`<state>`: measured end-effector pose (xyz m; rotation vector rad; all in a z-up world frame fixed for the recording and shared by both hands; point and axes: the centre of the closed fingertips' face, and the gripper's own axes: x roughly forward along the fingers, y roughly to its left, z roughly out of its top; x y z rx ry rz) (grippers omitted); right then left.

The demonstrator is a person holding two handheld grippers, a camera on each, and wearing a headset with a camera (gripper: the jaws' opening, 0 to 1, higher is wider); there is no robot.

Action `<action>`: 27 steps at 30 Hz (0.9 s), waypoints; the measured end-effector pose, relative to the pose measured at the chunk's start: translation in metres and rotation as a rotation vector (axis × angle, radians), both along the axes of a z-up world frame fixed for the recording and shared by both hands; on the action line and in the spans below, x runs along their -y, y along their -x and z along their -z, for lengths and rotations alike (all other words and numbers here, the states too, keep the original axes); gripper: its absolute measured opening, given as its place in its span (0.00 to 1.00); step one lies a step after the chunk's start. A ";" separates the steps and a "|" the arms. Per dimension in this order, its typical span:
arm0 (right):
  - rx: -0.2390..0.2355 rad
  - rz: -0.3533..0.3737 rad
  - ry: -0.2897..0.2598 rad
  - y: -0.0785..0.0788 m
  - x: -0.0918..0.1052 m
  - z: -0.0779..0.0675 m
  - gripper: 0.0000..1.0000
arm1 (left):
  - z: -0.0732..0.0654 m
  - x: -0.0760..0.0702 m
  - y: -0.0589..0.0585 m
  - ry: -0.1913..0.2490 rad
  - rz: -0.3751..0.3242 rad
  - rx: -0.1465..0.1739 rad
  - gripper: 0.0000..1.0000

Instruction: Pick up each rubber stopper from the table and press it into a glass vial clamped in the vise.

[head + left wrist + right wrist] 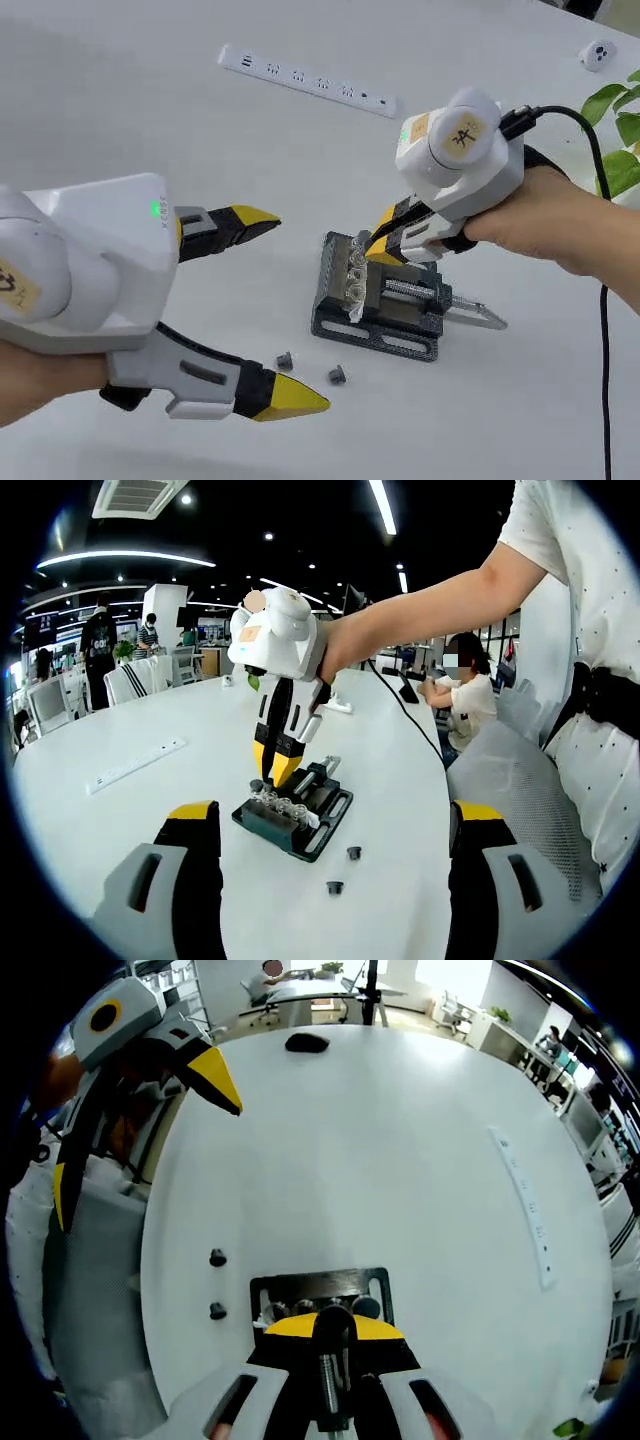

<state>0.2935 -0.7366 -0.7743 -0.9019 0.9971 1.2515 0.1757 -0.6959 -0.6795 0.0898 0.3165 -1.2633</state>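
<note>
A black vise (395, 322) stands mid-table with a row of clear glass vials (355, 276) clamped in it. My right gripper (377, 249) reaches down over the far end of that row, shut on a dark rubber stopper (335, 1320) held between its yellow tips just above the vials (285, 1310). Two more grey stoppers (285, 360) (337, 375) lie on the table in front of the vise. My left gripper (285, 310) is wide open and empty, to the left of the vise and over those loose stoppers (353, 853). The left gripper view shows the right gripper (273, 768) over the vise (300, 825).
A white power strip (308, 80) lies at the back of the white table. A small white round device (597, 53) and a green plant (620, 130) sit at the far right, and a black cable (603, 300) runs down the right side. Other people sit in the room behind.
</note>
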 end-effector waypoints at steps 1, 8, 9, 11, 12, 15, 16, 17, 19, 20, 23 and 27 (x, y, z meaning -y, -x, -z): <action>-0.002 0.000 0.003 0.000 0.000 0.001 0.06 | 0.000 0.000 0.000 0.001 0.000 -0.007 0.95; -0.014 -0.009 0.019 0.002 0.000 0.004 0.06 | 0.002 -0.001 0.002 0.002 0.006 0.004 0.96; -0.015 -0.010 0.023 0.001 -0.001 0.005 0.06 | 0.003 -0.001 0.003 0.002 0.005 -0.001 0.96; -0.014 -0.017 0.033 0.001 -0.001 0.007 0.06 | 0.004 -0.001 0.003 -0.001 0.004 -0.003 0.96; -0.013 -0.020 0.039 0.000 0.000 0.007 0.06 | 0.004 -0.001 0.003 -0.002 0.005 -0.001 0.96; -0.014 -0.023 0.050 0.000 0.000 0.006 0.06 | 0.004 -0.001 0.005 -0.001 0.006 -0.003 0.96; -0.012 -0.031 0.056 0.000 0.000 0.006 0.06 | 0.005 -0.001 0.005 0.000 0.007 -0.004 0.96; -0.012 -0.035 0.063 0.000 -0.001 0.006 0.06 | 0.005 -0.001 0.005 0.000 0.007 -0.005 0.96; -0.014 -0.040 0.074 -0.001 -0.001 0.007 0.06 | 0.006 0.000 0.006 0.000 0.010 -0.007 0.96; -0.014 -0.045 0.083 -0.001 -0.001 0.007 0.06 | 0.006 0.000 0.006 0.000 0.010 -0.008 0.95; -0.014 -0.066 0.116 0.001 -0.002 0.008 0.06 | 0.006 0.000 0.007 0.002 0.010 -0.008 0.95; -0.025 -0.074 0.163 0.001 -0.003 0.008 0.05 | 0.006 0.000 0.006 0.004 0.006 -0.010 0.95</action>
